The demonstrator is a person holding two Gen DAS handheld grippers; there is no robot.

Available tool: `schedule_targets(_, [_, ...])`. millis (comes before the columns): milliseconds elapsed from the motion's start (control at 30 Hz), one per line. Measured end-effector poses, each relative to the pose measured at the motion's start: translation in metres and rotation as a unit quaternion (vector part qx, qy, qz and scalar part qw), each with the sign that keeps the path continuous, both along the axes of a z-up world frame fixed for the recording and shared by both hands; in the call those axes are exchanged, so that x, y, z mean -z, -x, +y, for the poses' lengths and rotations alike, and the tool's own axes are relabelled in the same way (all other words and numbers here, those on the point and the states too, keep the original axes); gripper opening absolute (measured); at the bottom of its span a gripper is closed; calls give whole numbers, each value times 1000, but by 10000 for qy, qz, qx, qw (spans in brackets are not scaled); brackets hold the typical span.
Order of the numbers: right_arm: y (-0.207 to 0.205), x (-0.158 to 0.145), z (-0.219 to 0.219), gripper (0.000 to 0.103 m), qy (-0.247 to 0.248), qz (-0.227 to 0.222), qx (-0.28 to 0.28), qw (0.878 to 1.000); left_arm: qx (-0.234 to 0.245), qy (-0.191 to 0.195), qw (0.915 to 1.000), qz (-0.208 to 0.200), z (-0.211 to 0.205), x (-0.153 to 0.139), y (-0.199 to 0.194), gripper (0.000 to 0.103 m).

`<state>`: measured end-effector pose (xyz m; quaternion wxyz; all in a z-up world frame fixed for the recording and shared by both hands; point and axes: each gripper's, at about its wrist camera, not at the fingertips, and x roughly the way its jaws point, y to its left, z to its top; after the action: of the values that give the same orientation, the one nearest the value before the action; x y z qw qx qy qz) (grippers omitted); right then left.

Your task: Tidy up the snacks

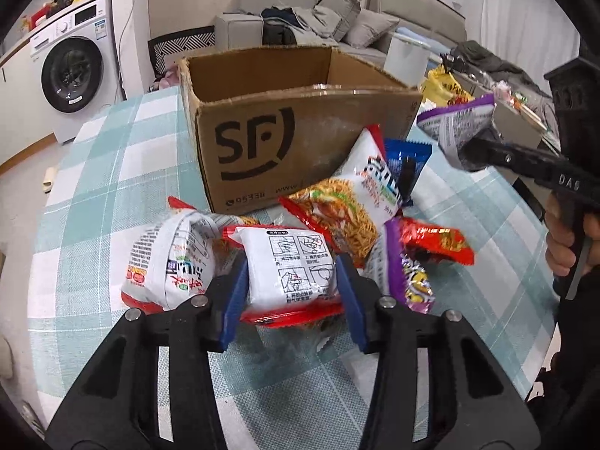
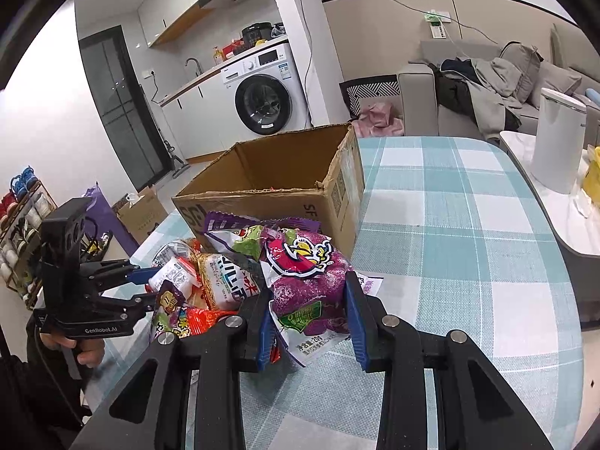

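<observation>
Left claw (image 1: pixel 292 281) clamped on a white noodle packet (image 1: pixel 290 266) with printed cooking diagrams and a red edge, blue pads pressing both its sides. Packet sits at the near edge of the snack pile on the desk (image 1: pixel 112 157), which wears a teal-and-white checked cloth.

Right claw (image 2: pixel 311 318) closed on a purple snack bag (image 2: pixel 305 281), held off the desk near the front right corner of the cardboard box (image 2: pixel 270 183). In the left wrist view the same bag shows its printed back, up in the air right of the box. A hand (image 1: pixel 562 240) grips the right claw's handle; another hand (image 2: pixel 80 348) grips the left one.

Box: open top, torn rim, "SF" logo on the front, standing on the desk behind the pile. Inside mostly hidden; only a small red bit visible near the front wall.

Pile in front of the box:
- white and red noodle bag (image 1: pixel 168 262) just left of the gripped packet, touching it
- big noodle bag with noodle photo (image 1: pixel 348 202) leaning against the box front
- blue packet (image 1: pixel 407 161) behind it, against the box
- red snack bag (image 1: pixel 438 243) to the right
- second purple bag (image 1: pixel 408 277) just right of the left claw

Background: washing machine (image 2: pixel 264 101), grey sofa (image 2: pixel 487 86) with clothes heaped on it.
</observation>
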<state>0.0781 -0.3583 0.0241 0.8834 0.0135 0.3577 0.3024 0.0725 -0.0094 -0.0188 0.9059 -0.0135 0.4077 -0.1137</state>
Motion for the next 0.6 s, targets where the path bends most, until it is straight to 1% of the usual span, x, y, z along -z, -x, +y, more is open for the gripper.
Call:
schedule_targets(233, [3,-5,-1,34,-69,-64,12,10000,-13,99,9998,-181,4,-14,6,42])
schedule_targets(400, [7,-11,-2,34,-142,-134,32,9998,-79,181,9990,-389,7,-29,13,42])
schedule_targets(600, [10,-18,0,34,-179,-201,64,9996,-182,193,9980,-573,10,-42,17,42])
